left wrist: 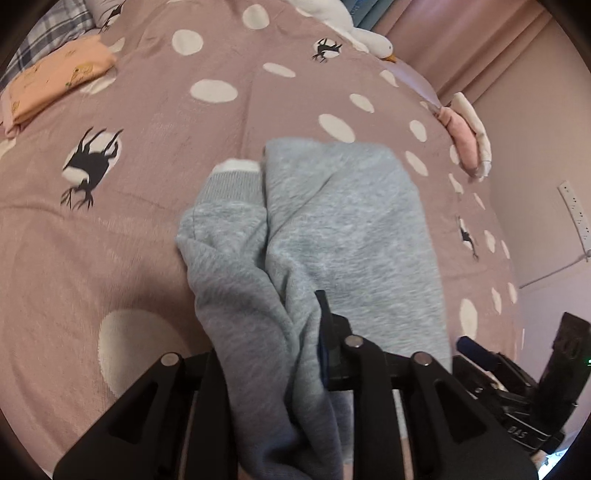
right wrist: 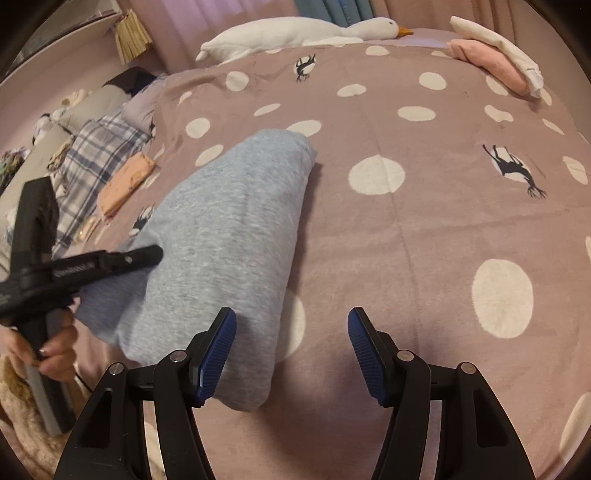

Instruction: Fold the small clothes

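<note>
A small grey sweat garment (left wrist: pixel 332 229) with a ribbed cuff (left wrist: pixel 231 186) lies partly folded on the pink dotted bedspread (left wrist: pixel 110 240). My left gripper (left wrist: pixel 295 354) is shut on its near edge; cloth drapes over the jaws and hides the left finger. In the right wrist view the same grey garment (right wrist: pixel 229 236) lies as a long roll, with the left gripper (right wrist: pixel 110 262) at its left side. My right gripper (right wrist: pixel 291 350) is open and empty, its left pad (right wrist: pixel 218 354) touching the garment's near end.
A folded orange garment (left wrist: pixel 59 77) lies at the far left by a plaid pillow (right wrist: pixel 99 155). Folded pink and white clothes (right wrist: pixel 495 62) sit at the far right edge. A white goose plush (right wrist: pixel 295 33) lies along the bed's far side.
</note>
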A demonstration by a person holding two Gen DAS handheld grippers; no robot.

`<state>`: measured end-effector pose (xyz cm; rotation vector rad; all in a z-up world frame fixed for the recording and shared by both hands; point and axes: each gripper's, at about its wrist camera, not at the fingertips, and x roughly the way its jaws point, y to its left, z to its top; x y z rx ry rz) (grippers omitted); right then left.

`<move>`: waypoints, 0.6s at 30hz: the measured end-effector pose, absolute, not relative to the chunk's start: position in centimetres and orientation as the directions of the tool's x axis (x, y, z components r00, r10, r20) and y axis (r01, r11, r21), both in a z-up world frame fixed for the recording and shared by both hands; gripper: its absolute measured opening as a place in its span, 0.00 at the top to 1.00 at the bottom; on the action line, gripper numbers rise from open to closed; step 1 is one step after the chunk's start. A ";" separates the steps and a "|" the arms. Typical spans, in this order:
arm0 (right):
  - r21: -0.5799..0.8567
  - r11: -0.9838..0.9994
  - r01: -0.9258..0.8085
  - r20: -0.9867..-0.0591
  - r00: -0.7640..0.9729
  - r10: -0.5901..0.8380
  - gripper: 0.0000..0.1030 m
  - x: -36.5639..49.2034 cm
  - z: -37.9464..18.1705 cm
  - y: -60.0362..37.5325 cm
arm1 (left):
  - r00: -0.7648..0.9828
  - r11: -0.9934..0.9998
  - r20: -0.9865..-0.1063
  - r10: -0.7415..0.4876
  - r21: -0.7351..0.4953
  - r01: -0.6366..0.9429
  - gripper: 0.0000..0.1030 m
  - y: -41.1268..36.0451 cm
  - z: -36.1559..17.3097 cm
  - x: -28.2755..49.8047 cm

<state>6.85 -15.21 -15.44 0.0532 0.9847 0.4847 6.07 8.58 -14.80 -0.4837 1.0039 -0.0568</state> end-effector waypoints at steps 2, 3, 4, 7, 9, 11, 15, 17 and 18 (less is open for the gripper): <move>0.242 0.897 -0.370 -0.791 0.460 0.404 0.40 6.8 -15.5 -15.0 | 0.538 0.887 -0.800 -0.266 -0.422 -0.189 0.72 8.9 -14.8 6.2; 0.239 0.898 -0.370 -0.792 0.461 0.401 0.40 6.9 -15.5 -14.9 | 0.537 0.884 -0.799 -0.270 -0.427 -0.190 0.71 9.0 -14.6 6.1; 0.238 0.899 -0.368 -0.791 0.463 0.399 0.40 6.9 -15.4 -14.9 | 0.536 0.881 -0.797 -0.278 -0.434 -0.189 0.68 9.2 -14.3 6.1; 0.239 0.902 -0.359 -0.784 0.477 0.398 0.40 7.0 -15.3 -15.0 | 0.548 0.869 -0.787 -0.282 -0.451 -0.201 0.56 10.2 -13.4 5.5; 0.247 0.903 -0.352 -0.781 0.479 0.401 0.40 7.1 -15.3 -15.1 | 0.578 0.849 -0.760 -0.298 -0.487 -0.203 0.45 11.1 -12.8 4.8; 0.267 0.900 -0.344 -0.778 0.474 0.411 0.37 7.4 -15.3 -15.1 | 0.599 0.830 -0.738 -0.311 -0.518 -0.207 0.18 11.8 -12.5 4.3; 0.294 0.892 -0.343 -0.758 0.485 0.436 0.28 7.7 -15.1 -15.1 | 0.612 0.834 -0.738 -0.286 -0.506 -0.220 0.13 12.1 -12.5 3.2; 0.322 0.878 -0.355 -0.752 0.468 0.464 0.22 8.1 -15.2 -14.8 | 0.610 0.827 -0.727 -0.315 -0.526 -0.199 0.12 12.1 -13.0 3.0; 0.334 0.872 -0.357 -0.750 0.459 0.475 0.19 8.2 -15.3 -14.6 | 0.604 0.821 -0.724 -0.333 -0.538 -0.192 0.12 12.0 -13.3 3.0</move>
